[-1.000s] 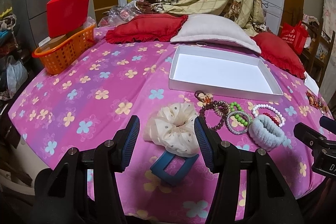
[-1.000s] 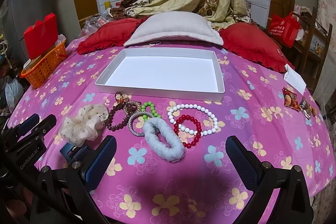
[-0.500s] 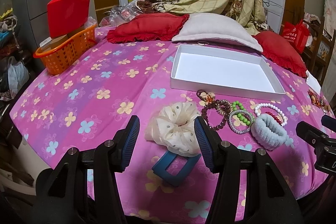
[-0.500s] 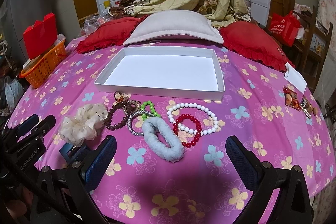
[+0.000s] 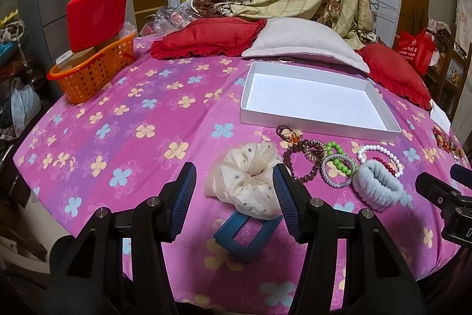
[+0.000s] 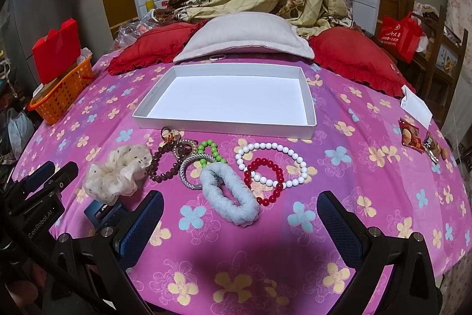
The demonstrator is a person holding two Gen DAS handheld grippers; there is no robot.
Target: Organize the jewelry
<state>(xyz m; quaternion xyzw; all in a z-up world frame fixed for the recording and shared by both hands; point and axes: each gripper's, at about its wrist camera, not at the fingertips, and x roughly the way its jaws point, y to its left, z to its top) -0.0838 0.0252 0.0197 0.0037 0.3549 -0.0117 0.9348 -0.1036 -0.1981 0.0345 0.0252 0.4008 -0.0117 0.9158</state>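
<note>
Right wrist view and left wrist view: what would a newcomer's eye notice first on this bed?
First comes the bright pink flowered bedsheet, with the shallow white cardboard tray lying empty at its middle. In front of the tray lies a row of jewelry: a cream dotted fabric scrunchie on the left, a fluffy pale blue scrunchie in the middle, and a white bead bracelet overlapping a red bead bracelet on the right.

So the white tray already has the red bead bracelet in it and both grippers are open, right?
Not quite. The white tray holds nothing; the right wrist view shows the red bead bracelet lying on the bedspread in front of it. Both grippers, left and right, are open.
</note>
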